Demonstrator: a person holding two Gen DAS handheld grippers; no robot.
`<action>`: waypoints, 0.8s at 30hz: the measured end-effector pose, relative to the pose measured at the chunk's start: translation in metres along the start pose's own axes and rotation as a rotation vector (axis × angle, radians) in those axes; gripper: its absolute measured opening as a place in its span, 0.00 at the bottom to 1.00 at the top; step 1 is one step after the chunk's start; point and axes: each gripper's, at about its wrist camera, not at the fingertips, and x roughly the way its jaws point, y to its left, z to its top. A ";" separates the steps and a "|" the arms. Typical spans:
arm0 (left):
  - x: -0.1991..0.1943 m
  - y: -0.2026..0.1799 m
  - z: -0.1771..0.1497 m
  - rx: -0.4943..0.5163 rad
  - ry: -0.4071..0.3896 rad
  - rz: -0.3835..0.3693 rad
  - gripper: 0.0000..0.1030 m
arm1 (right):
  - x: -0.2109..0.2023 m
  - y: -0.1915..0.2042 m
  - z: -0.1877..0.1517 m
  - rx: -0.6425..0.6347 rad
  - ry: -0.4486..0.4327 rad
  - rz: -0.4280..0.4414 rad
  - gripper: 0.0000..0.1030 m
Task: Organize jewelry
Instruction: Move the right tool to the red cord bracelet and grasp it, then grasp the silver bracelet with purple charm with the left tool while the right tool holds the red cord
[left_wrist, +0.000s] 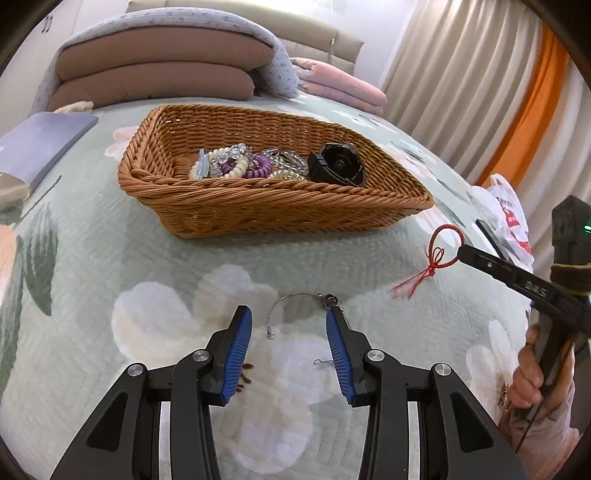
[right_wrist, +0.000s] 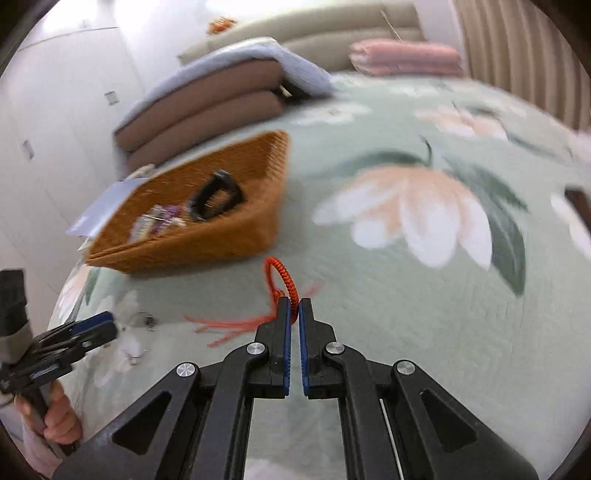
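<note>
Green floral quilt (left_wrist: 92, 258) bears, seemingly, 1 wicker basket (left_wrist: 258, 210).

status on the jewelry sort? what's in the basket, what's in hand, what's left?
Done: the wicker basket already holds a pile of beaded bracelets and hair ties plus a black round case. In hand: the right gripper is shut on the red cord bracelet, lifted off the bedspread. Left: the silver bangle with a purple stone lies ahead of the open left gripper, ungrasped.

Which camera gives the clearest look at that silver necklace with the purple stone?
The left wrist view: the silver necklace lies sharp between the open left gripper's fingers. The right wrist view shows only a small blurred glint.
</note>
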 end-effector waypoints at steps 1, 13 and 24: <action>-0.001 -0.002 0.000 0.000 -0.002 -0.008 0.42 | 0.006 -0.003 0.000 0.009 0.025 0.006 0.06; 0.029 -0.049 0.000 0.093 0.078 0.079 0.42 | 0.006 -0.023 0.011 0.047 0.036 -0.015 0.37; 0.034 -0.040 0.005 0.017 0.080 0.098 0.42 | 0.044 0.000 0.027 -0.144 0.110 -0.069 0.37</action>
